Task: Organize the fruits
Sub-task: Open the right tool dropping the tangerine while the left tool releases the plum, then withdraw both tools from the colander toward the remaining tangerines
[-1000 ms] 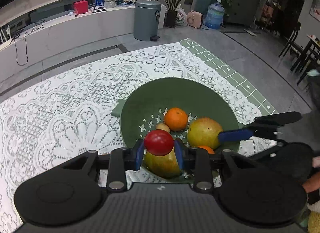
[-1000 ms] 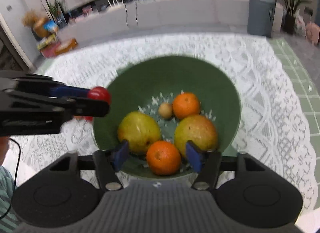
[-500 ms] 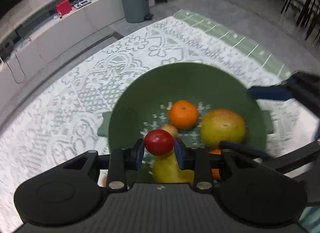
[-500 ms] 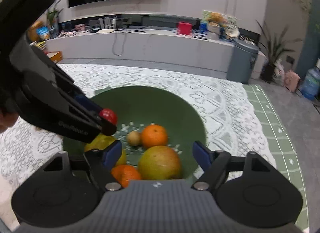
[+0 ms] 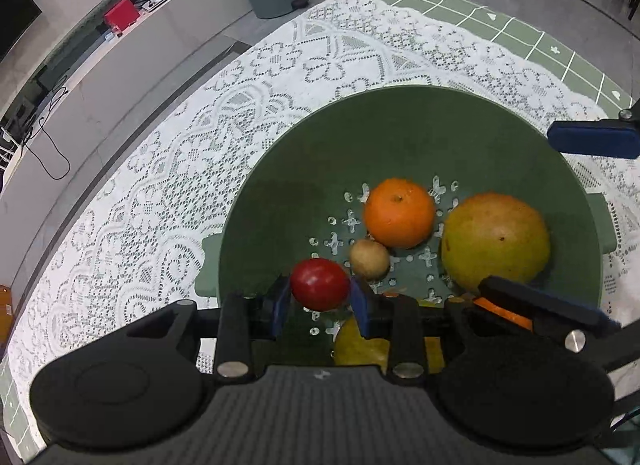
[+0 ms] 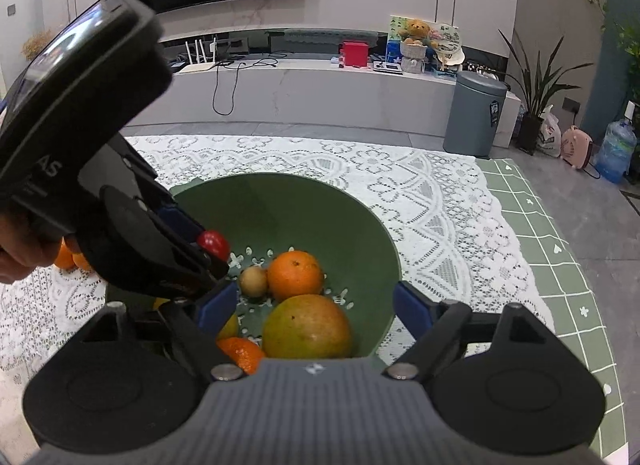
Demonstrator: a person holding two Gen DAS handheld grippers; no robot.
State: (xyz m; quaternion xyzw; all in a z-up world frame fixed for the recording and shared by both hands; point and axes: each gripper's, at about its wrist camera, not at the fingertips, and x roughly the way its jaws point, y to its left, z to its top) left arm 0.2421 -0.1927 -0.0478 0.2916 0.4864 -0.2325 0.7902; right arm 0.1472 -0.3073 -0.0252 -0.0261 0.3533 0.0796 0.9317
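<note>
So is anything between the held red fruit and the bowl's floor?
Nothing visible blocks it. The left gripper holds the red fruit above bare perforated floor of the bowl; the small brown fruit lies just beside it. The right gripper is open, over the near rim.

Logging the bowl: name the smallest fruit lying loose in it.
The tan round fruit, beside the orange; the orange and the greenish-yellow fruit are far bigger.

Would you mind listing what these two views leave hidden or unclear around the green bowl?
- Yellow fruit: left wrist view, mostly behind the left hand-held gripper, which grips the red fruit.
- Near orange: right wrist view, partly behind the right hand-held gripper.
- Oranges outside the bowl: right wrist view, mostly behind the left tool.
</note>
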